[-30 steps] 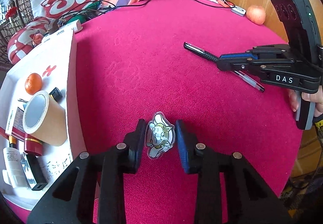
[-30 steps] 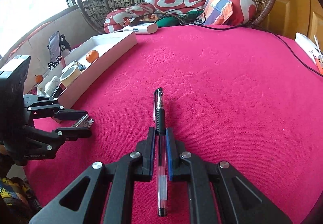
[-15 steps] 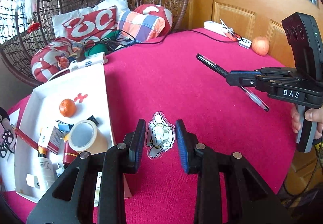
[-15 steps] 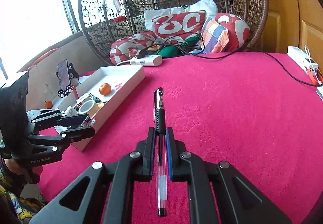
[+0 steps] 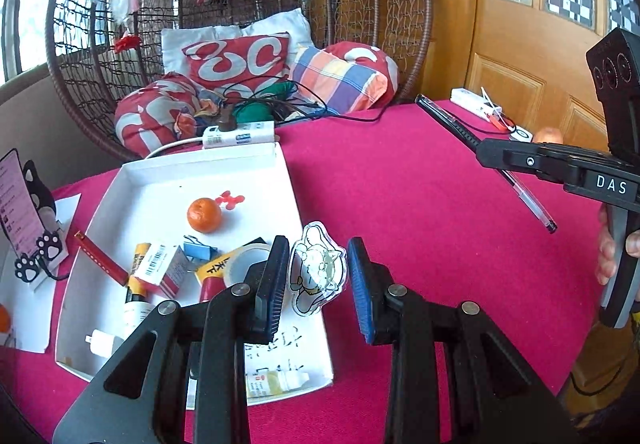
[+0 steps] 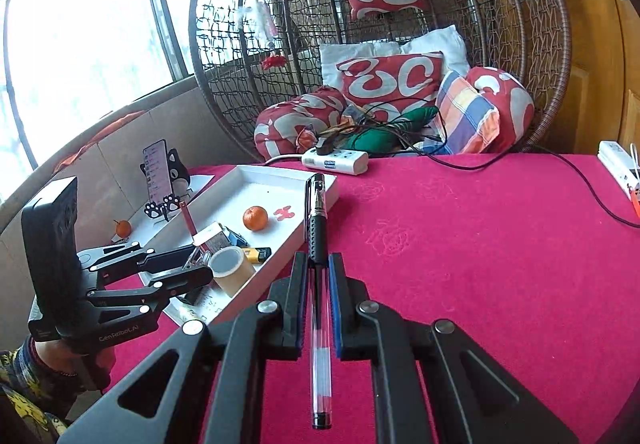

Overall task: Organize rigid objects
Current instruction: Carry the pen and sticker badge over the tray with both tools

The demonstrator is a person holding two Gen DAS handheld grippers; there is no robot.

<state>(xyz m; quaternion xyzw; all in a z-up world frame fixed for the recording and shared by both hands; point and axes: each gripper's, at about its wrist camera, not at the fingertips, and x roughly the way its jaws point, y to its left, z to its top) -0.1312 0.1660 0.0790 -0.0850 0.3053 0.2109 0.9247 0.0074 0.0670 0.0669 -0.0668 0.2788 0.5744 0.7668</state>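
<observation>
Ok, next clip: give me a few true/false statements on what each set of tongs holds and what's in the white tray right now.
1. The right tongs are shut on a pen. True.
2. The left tongs hold a roll of tape. False: they hold a flat clear cartoon charm; the tape roll sits in the white tray.
3. The pen is resting on the red tablecloth. False: it is lifted clear of it, clamped between the fingers.
4. An orange fruit lies in the white tray. True.
5. The charm hangs over the tray's right edge. True in the left wrist view.
6. The tray holds only the fruit. False: a blue binder clip and other items are there too.
</observation>
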